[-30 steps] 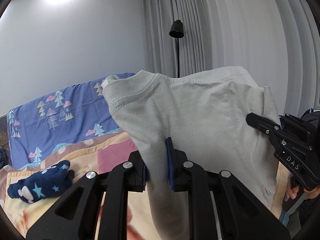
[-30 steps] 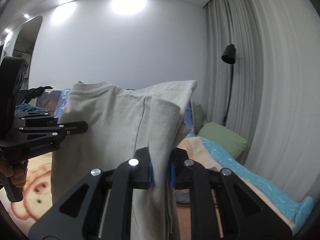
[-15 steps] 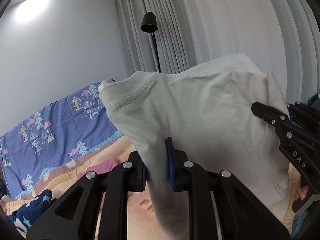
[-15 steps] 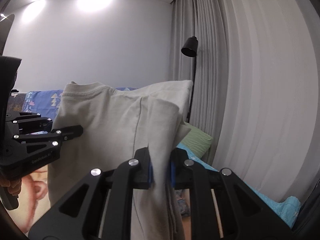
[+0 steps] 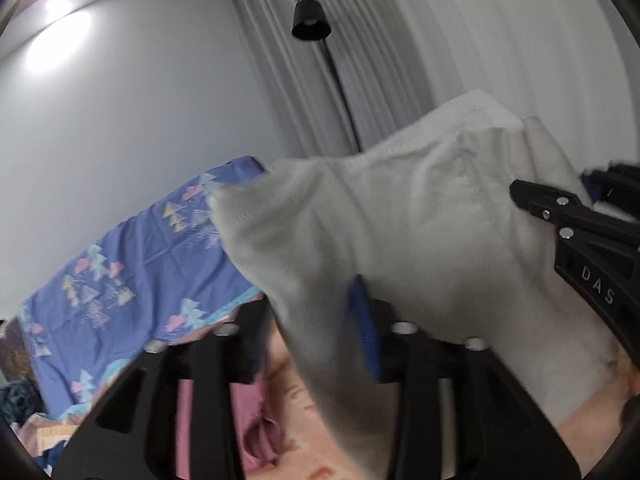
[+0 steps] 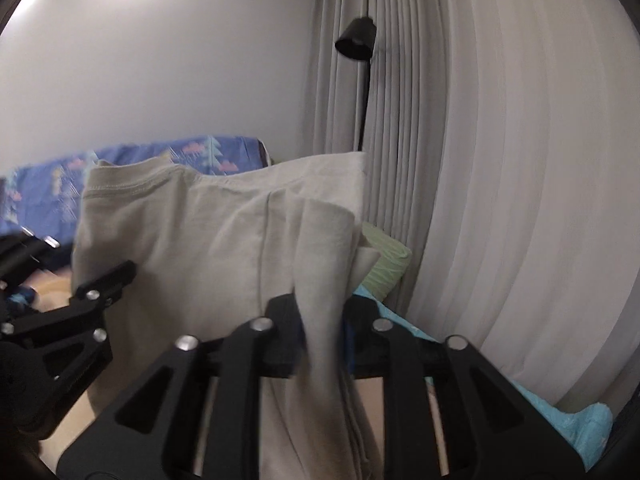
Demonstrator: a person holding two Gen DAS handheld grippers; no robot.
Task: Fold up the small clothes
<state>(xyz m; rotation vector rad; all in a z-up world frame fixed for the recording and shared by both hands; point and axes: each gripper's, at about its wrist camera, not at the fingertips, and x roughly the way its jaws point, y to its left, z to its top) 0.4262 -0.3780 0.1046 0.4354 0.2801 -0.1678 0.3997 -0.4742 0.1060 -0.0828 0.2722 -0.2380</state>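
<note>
A small light grey T-shirt (image 5: 400,240) hangs in the air, stretched between both grippers above a bed. My left gripper (image 5: 316,332) is shut on one shoulder of the shirt. My right gripper (image 6: 324,328) is shut on the other side, where the cloth is bunched in folds. The shirt (image 6: 200,240) fills the middle of the right wrist view, collar edge up. The right gripper's body shows at the right of the left wrist view (image 5: 592,264); the left gripper's body shows at the left of the right wrist view (image 6: 68,320).
Below lies a bed with a blue tree-print sheet (image 5: 132,264) and a peach and pink blanket (image 5: 280,432). A green pillow (image 6: 384,264) and turquoise cover (image 6: 560,420) lie by grey curtains (image 6: 500,160). A black floor lamp (image 6: 356,40) stands behind.
Both grippers have swung with the shirt, so the views turned toward the curtains. The left gripper has tilted. The grip on the shirt is unchanged.
</note>
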